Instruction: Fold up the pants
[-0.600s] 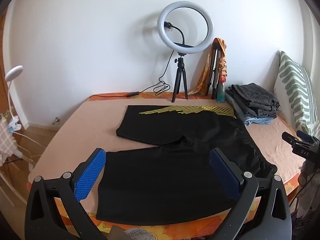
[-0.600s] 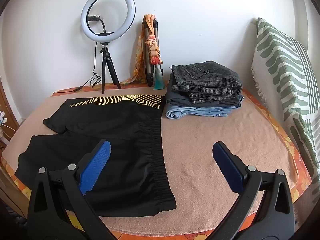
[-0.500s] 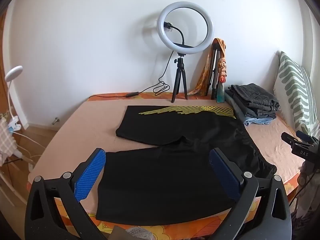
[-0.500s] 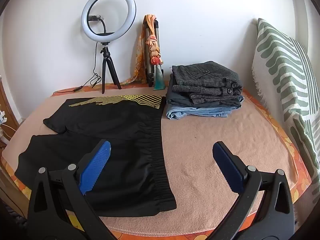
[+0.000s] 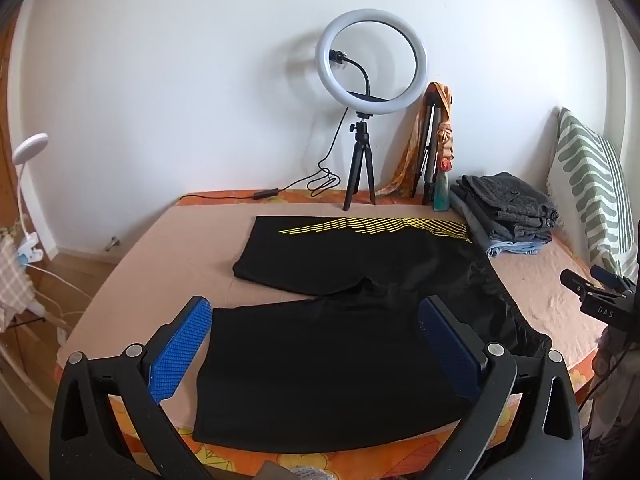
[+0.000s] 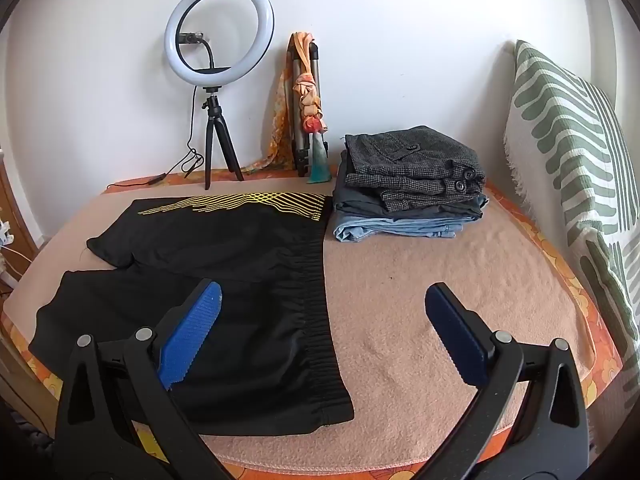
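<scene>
the black shorts (image 5: 352, 320) lie spread flat on the bed, both legs apart and pointing away from the folded pile of clothes (image 6: 408, 184), the gathered elastic waistband (image 6: 316, 288) on the side nearest that pile. the fabric is plain black and smooth, slightly puckered at the waist, with a fan of thin yellow lines (image 5: 384, 226) printed along the outer edge of the far leg. the far top corner of the shorts sits just beside the pile; the near leg reaches the front edge of the bed.

the left gripper (image 5: 316, 344) hovers over the near leg with its blue pads spread wide and nothing between them. the right gripper (image 6: 324, 328) hangs over the waistband's near end, jaws equally wide, gripping nothing.

the bed is covered by a peach-coloured blanket (image 6: 432, 280), with an orange flowered sheet (image 6: 560, 276) showing round its rim. beyond the pile, a green-and-white patterned pillow (image 6: 572, 152) leans upright. on the other side of the pile, against the white wall (image 5: 180, 80), stand a folded tripod draped with an orange scarf (image 6: 306, 92) and then a ring light on a small black tripod (image 6: 218, 28), its cable trailing along the bed. far from the pile, past the bed's other end, a white clip lamp (image 5: 28, 152) rises above a wooden floor.
</scene>
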{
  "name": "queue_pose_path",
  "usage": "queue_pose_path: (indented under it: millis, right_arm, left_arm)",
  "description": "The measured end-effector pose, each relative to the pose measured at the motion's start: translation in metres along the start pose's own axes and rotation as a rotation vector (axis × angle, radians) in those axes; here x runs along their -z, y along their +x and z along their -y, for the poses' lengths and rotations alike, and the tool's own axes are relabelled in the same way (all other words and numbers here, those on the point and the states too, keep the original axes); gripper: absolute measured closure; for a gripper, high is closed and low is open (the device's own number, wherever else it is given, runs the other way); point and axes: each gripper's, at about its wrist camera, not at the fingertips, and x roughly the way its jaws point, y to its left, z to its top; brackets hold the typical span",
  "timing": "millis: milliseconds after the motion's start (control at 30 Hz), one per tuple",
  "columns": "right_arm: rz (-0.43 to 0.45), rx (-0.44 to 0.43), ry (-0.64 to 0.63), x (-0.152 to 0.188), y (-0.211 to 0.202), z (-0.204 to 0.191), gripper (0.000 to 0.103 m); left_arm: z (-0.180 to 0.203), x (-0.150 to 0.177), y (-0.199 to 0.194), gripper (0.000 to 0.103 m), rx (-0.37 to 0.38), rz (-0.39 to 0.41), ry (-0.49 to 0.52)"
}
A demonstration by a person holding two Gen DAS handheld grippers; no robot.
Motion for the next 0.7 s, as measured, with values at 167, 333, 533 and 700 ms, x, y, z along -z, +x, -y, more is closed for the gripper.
queue_pose_path:
  millis: [167,333,533,700]
  right_arm:
    - [0.000,0.001,-0.003,0.0006,0.0004,0.0007,0.000]
    - [0.001,0.001,-0.003,-0.0004,-0.0010,-0.0005,0.000]
    - [-0.001,-0.001,-0.004,-0.0009,-0.0021,0.0002,0.000]
    - [0.001,0.000,-0.003,-0.0005,-0.0003,-0.0015,0.000]
  left_arm:
    - [0.0008,-0.0020,0.0006,0.000,0.001,0.003,-0.001]
    - [0.0018,0.0007,-0.0012,0.000,0.002,0.007,-0.004]
    - [0.0014,0.0013,-0.0005,0.000,0.004,0.008,-0.004]
    - [0.0021,0.0020,-0.0008,0.000,0.002,0.009,-0.005]
